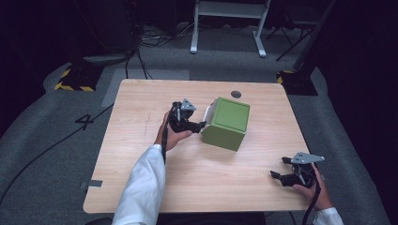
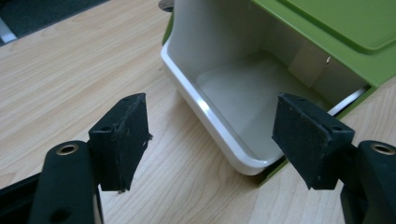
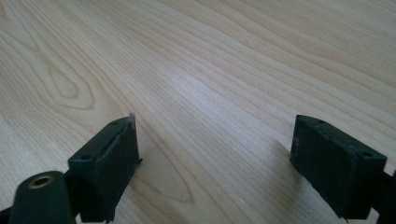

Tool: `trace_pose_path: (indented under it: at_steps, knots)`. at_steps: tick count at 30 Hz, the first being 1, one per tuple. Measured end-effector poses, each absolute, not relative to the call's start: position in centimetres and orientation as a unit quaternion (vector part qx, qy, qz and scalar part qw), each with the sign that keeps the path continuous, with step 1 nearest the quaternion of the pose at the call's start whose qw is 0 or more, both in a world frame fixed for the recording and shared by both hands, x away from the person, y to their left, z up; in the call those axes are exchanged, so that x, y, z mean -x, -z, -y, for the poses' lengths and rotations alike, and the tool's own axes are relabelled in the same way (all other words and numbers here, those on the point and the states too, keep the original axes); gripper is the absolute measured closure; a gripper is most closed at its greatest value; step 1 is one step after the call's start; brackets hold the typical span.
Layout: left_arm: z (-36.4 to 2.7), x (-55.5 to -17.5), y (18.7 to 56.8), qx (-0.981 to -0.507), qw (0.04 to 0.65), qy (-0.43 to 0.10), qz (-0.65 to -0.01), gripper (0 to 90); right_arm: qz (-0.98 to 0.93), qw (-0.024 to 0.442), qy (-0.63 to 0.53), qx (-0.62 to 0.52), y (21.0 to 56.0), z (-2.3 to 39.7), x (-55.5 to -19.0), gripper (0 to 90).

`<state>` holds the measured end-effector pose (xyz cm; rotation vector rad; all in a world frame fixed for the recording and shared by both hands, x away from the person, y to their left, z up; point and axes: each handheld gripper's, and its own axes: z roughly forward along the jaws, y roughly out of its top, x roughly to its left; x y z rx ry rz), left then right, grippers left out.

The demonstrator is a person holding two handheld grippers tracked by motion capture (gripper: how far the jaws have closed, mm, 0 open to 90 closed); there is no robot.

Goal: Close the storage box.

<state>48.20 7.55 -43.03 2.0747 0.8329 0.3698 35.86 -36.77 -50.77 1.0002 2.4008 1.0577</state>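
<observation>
A green box (image 1: 227,123) stands near the middle of the wooden table (image 1: 141,154). A white drawer (image 1: 210,111) is pulled out of its left side; the drawer (image 2: 233,88) looks empty inside. My left gripper (image 1: 199,125) is open just in front of the drawer, its pads (image 2: 122,140) spread on either side of the drawer's rim without touching it. At the table's front right corner my right gripper (image 1: 280,169) hangs open above bare wood, with nothing between its fingers (image 3: 108,165).
A dark round hole (image 1: 236,93) sits in the tabletop behind the box. Beyond the table lie grey carpet, cables and white stand legs (image 1: 227,23). Yellow-and-black striped bases (image 1: 75,77) stand at the far left and far right.
</observation>
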Motion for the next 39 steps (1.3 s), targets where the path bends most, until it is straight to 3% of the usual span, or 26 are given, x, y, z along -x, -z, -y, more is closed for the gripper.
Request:
trace_pose_path:
  at_steps: [11, 18, 25, 39]
  knots:
    - [-7.4, -49.5, 45.5, -0.833, 0.409, -0.116, -0.353, 30.3, -0.844, 0.169, -0.371, -0.35, 50.8, 36.8, -35.8, 15.3]
    - [-6.5, -49.9, 45.9, -0.838, 0.399, -0.122, -0.351, 34.7, -0.843, 0.169, -0.371, -0.35, 50.8, 36.8, -35.8, 15.3]
    - [-5.7, -50.5, 46.2, -0.844, 0.369, -0.134, -0.364, 33.0, -0.843, 0.17, -0.371, -0.35, 50.8, 36.8, -35.7, 15.4]
    - [-9.0, -51.3, 46.3, -0.836, 0.369, -0.12, -0.387, 36.3, -0.843, 0.171, -0.371, -0.351, 50.8, 36.8, -35.7, 15.4]
